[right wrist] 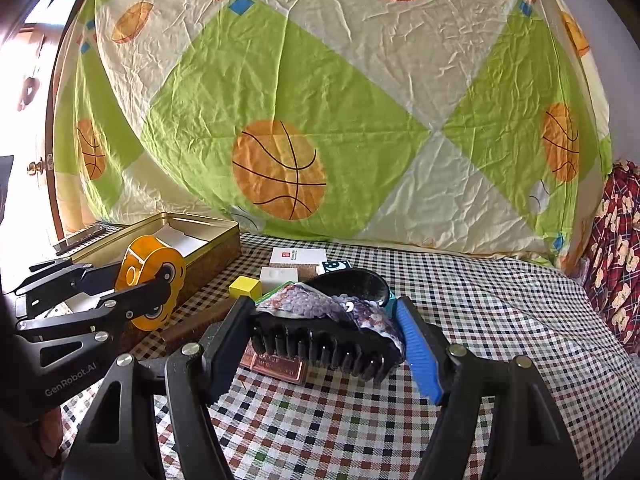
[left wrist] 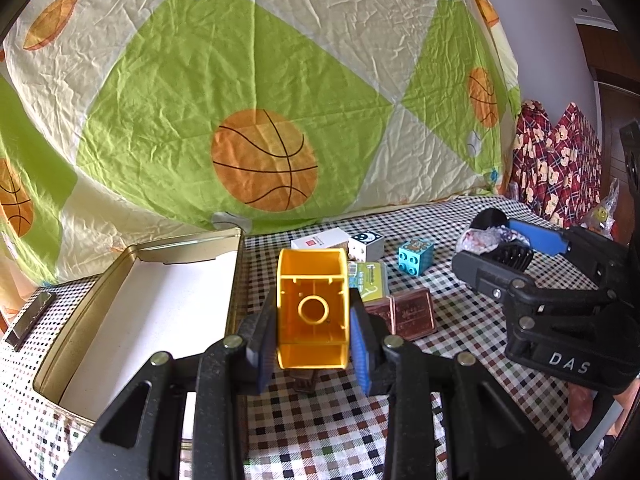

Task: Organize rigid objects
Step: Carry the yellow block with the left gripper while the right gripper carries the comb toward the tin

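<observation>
My left gripper [left wrist: 314,308] is shut on a hollow yellow plastic toy piece [left wrist: 312,280], its blue pads pressing both side walls. It hangs above the checked tablecloth, just right of an open gold tin box [left wrist: 160,300]. In the right wrist view the same yellow piece [right wrist: 150,280] shows at the left, in front of the tin box [right wrist: 208,248]. My right gripper [right wrist: 322,308] is shut on a black toothed hair claw clip [right wrist: 328,336] with a purple patterned top. That clip [left wrist: 508,254] sits in the right gripper [left wrist: 492,244] at the right of the left wrist view.
On the cloth lie a white box [left wrist: 320,239], a black-and-white cube [left wrist: 366,242], a blue studded cube [left wrist: 416,256], a green pack [left wrist: 370,280], copper-brown boxes [left wrist: 408,314], and a yellow cube [right wrist: 245,287]. A basketball-print sheet hangs behind. Red patterned fabric [left wrist: 560,160] lies far right.
</observation>
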{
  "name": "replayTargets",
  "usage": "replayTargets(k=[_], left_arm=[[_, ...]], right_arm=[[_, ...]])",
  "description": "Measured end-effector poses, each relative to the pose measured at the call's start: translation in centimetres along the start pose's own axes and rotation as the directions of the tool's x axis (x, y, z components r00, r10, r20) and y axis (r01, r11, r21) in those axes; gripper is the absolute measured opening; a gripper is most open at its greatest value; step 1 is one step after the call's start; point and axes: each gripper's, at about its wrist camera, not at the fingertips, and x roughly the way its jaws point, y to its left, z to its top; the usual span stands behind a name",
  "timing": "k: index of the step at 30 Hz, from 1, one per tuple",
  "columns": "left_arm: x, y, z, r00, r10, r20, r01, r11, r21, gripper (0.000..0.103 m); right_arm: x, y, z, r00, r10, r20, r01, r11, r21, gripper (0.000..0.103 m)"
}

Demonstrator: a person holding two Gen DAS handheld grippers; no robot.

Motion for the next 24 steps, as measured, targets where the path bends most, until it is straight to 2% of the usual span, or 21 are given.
replayTargets(k=[14,24], left_arm=[[-0.3,0.3,0.1,0.999,0.04,0.025,-0.04,0.999,-0.007,0.031],[-0.7,0.8,0.1,0.996,0.078,0.049,-0.077,0.997,-0.022,0.031]], right_arm=[[-0.3,0.9,0.3,0.999,0.011,0.037,-0.011,1.0,-0.012,0.073],[0.0,1.1,0.5,0.998,0.054,0.037,-0.055,0.998,0.005,0.073]])
